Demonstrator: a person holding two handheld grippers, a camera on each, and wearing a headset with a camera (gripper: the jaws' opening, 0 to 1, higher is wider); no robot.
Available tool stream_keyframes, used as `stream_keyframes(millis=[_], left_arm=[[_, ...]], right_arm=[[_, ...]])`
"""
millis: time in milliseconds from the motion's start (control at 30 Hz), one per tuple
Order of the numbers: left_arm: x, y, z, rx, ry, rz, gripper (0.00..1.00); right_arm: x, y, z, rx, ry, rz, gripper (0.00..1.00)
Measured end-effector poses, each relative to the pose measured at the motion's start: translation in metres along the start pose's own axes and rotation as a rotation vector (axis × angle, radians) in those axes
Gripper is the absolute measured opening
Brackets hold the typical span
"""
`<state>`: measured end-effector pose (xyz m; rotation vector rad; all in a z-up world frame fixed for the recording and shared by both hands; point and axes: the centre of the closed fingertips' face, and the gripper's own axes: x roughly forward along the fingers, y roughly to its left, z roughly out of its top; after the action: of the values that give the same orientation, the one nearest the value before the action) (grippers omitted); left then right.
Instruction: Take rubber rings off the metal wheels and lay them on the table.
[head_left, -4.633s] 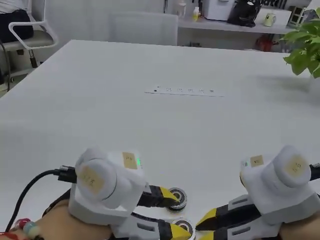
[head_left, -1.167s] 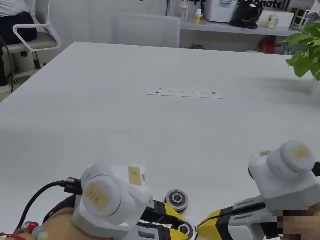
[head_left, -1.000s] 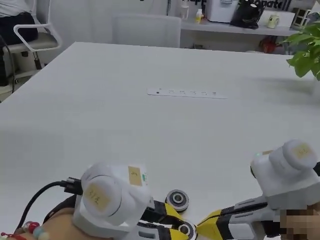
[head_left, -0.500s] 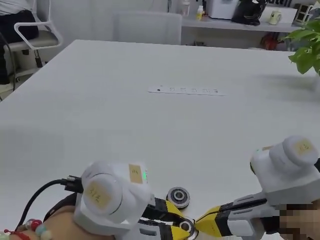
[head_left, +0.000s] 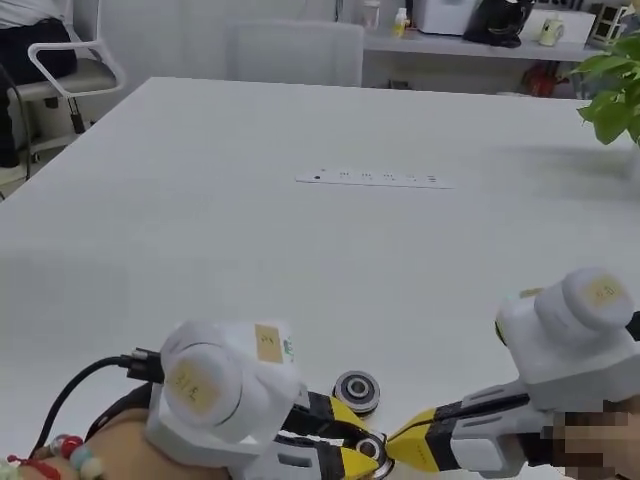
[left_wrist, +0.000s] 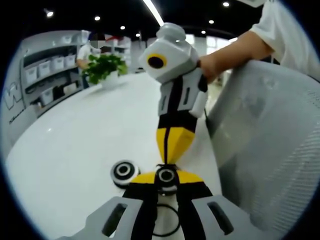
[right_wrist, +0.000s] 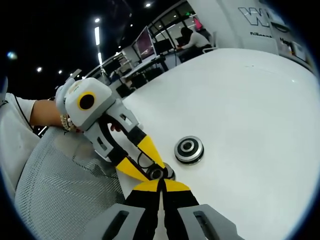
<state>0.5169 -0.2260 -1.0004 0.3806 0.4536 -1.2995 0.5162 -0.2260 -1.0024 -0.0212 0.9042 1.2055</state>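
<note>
head view: shows the left gripper (head_left: 358, 440) low at the near edge of the white table (head_left: 300, 260), jaws drawn narrow around a metal wheel (head_left: 373, 448). places the right gripper (head_left: 398, 441) opposite, yellow tips pressed together and touching that wheel's right side. records a second wheel (head_left: 356, 390) lying flat on the table just beyond, apart from both grippers. notes a socket strip (head_left: 375, 180) at mid-table and a potted plant (head_left: 612, 95) at far right.

left gripper view: confirms own jaws clamped either side of the metal wheel, with the right gripper's closed point meeting its far edge. puts the second wheel just to the left, its black rubber ring (left_wrist: 116, 175) on the rim. logs a mesh chair back (left_wrist: 260, 150) at right.

right gripper view: shows own jaws closed to a thin slit, tips at the edge of the metal wheel. cannot tell whether any rubber is pinched between them. finds the second wheel free on the table nearby.
</note>
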Motion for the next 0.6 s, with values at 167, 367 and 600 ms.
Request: stream_keyframes(millis=[167, 367, 600], left_arm=[[-0.0001, -0.0003, 0.0, 0.002, 0.0, 0.0, 0.13], [-0.0002, -0.0008, -0.0001, 0.005, 0.002, 0.0, 0.13], [-0.0003, -0.0012, 0.0001, 0.011, 0.003, 0.0, 0.13]], right_arm=[[0.0004, 0.0016, 0.0004, -0.007, -0.001, 0.005, 0.0], [0.0004, 0.0034, 0.0012, -0.012, -0.005, 0.01, 0.0], [0.0009, 0.0073, 0.0039, -0.017, -0.015, 0.025, 0.0]])
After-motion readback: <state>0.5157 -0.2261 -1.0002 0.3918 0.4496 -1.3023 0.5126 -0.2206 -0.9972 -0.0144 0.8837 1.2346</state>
